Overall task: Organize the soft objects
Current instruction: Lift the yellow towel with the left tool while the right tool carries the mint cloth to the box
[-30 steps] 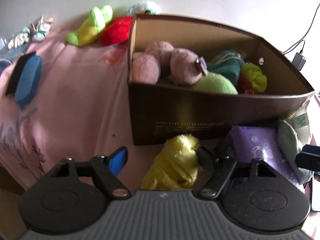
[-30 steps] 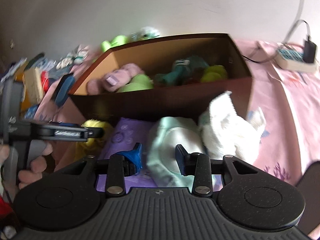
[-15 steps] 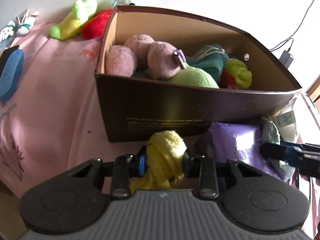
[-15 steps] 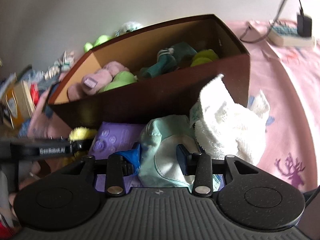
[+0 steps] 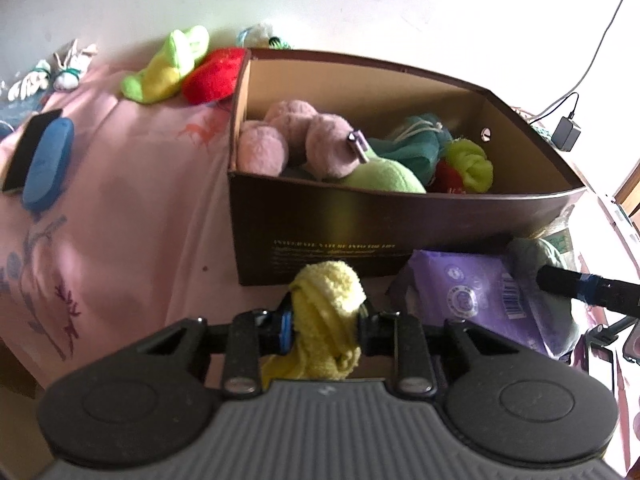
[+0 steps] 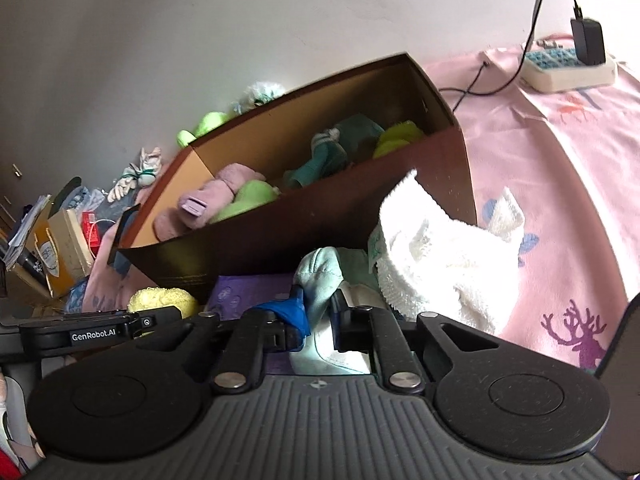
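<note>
A brown cardboard box (image 5: 400, 220) on the pink sheet holds pink, green and teal plush toys. In front of it, my left gripper (image 5: 324, 320) is closing, its pads pressing a fluffy yellow cloth (image 5: 326, 292) lifted off the sheet. The right wrist view shows the box (image 6: 280, 236) tilted. There my right gripper (image 6: 320, 312) is shut on a pale green soft piece (image 6: 320, 268) lying beside a white towel (image 6: 440, 256). A purple packet (image 5: 468, 292) lies between the two grippers, against the box front.
A green-yellow plush (image 5: 168, 68) and a red plush (image 5: 216, 76) lie behind the box's left end. A blue case (image 5: 48, 164) and a dark phone (image 5: 28, 152) lie far left. A power strip (image 6: 568, 68) with a charger sits at the far right.
My left jaws closed on the yellow cloth and raised it slightly. My right jaws went from open around the pale green piece to pinched on it, and the right view tilted.
</note>
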